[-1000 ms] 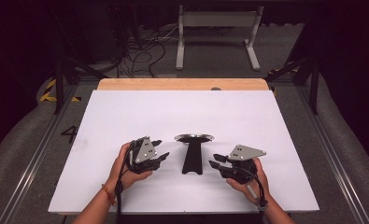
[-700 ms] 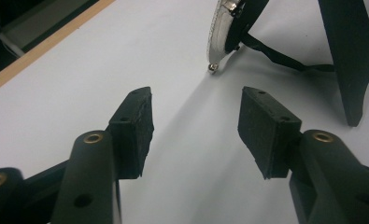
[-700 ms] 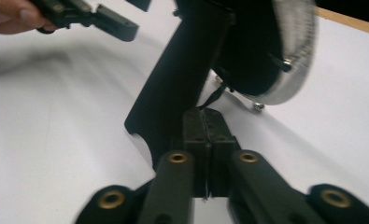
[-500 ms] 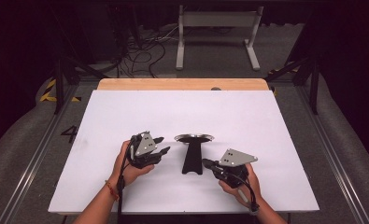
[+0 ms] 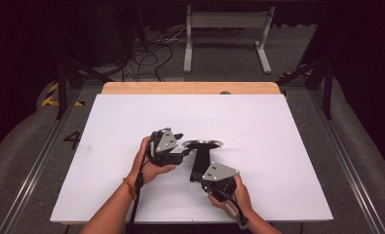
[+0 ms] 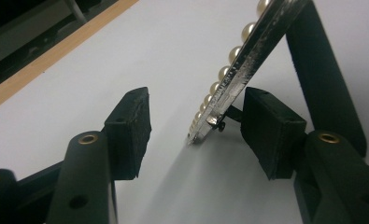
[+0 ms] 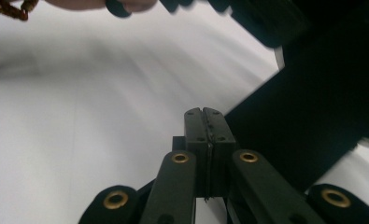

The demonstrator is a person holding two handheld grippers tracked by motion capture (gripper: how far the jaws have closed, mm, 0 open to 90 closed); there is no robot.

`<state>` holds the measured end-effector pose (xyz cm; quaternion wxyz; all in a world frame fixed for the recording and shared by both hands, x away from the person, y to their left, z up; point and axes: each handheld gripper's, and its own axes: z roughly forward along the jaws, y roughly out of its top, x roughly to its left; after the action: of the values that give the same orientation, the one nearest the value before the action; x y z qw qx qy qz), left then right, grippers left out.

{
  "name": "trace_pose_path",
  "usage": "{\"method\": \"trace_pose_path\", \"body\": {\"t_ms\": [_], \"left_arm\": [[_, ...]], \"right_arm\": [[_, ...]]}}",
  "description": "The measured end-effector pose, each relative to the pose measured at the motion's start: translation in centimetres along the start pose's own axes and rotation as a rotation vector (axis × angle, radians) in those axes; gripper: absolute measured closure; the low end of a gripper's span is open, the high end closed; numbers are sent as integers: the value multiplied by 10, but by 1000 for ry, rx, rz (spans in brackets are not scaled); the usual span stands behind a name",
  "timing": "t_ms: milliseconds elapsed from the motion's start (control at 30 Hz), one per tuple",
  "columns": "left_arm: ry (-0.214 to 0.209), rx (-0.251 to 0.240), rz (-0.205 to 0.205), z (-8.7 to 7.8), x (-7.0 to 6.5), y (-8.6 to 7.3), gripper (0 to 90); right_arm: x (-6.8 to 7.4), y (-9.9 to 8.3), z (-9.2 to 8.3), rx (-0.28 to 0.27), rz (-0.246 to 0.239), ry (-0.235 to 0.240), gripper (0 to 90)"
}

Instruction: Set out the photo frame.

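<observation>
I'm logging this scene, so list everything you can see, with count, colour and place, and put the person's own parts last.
stand: one, black, T-shaped with a dark post, middle of the sheet between the grippers
rim: one, silver with cream pearls along it, the stand's top edge, between the left jaws, pads not pressing it
sheet: one, white, covers most of the table
table: one, light wood, bare strip at the far edge
frame: one, white, on the floor behind the table
cables: several, dark, floor at back left
left gripper: one, black with grey plate, jaws open, just opened wider
right gripper: one, black with grey plate, jaws shut, at the post's near end
hands: two, holding the grippers
</observation>
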<state>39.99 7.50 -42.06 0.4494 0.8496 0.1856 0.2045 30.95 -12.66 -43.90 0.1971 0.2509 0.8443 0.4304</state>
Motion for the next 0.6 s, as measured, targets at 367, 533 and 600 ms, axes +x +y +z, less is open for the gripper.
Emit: {"method": "trace_pose_path", "body": {"t_ms": [367,533,600], "left_arm": [[-76,7,11,15,3,-7,671],[-50,41,49,14,0,-4,698],[-49,46,55,14,-2,-4,730]], "right_arm": [[18,1,31,41,-15,-31,900],[18,-1,36,60,0,-52,900],[18,-2,37,60,8,-48,900]]}}
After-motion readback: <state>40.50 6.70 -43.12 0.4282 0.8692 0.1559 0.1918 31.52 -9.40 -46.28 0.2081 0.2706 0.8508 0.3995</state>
